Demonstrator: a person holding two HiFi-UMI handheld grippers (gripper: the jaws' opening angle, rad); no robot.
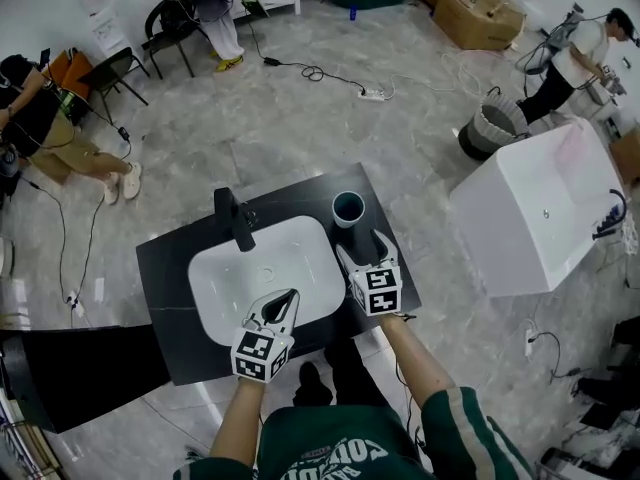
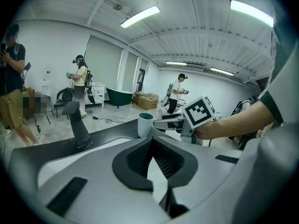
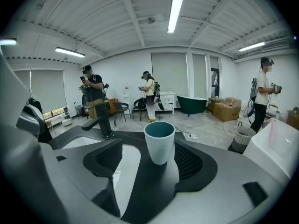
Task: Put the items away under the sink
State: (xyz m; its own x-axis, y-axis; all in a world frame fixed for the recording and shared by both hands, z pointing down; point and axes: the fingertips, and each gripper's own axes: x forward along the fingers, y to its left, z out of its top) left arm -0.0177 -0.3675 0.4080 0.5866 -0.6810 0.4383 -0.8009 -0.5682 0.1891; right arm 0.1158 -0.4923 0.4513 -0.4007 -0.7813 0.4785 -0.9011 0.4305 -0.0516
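Note:
A pale cup with a teal inside (image 1: 348,208) stands upright on the black countertop (image 1: 170,268), right of the white sink basin (image 1: 225,288). My right gripper (image 1: 364,249) is open and points at the cup from just behind it. In the right gripper view the cup (image 3: 160,141) stands just past the spread pads of the right gripper (image 3: 149,164), untouched. My left gripper (image 1: 276,303) hovers over the basin's front edge, open with a narrow gap and nothing in it. The left gripper view shows the left gripper (image 2: 154,158), the cup (image 2: 145,124) and the right gripper (image 2: 174,121) beside it.
A black faucet (image 1: 236,218) rises at the basin's back left. A large white tub (image 1: 540,208) stands on the floor to the right, with a dark bin (image 1: 488,128) behind it. People, chairs (image 1: 120,68) and a floor cable (image 1: 315,71) lie farther off.

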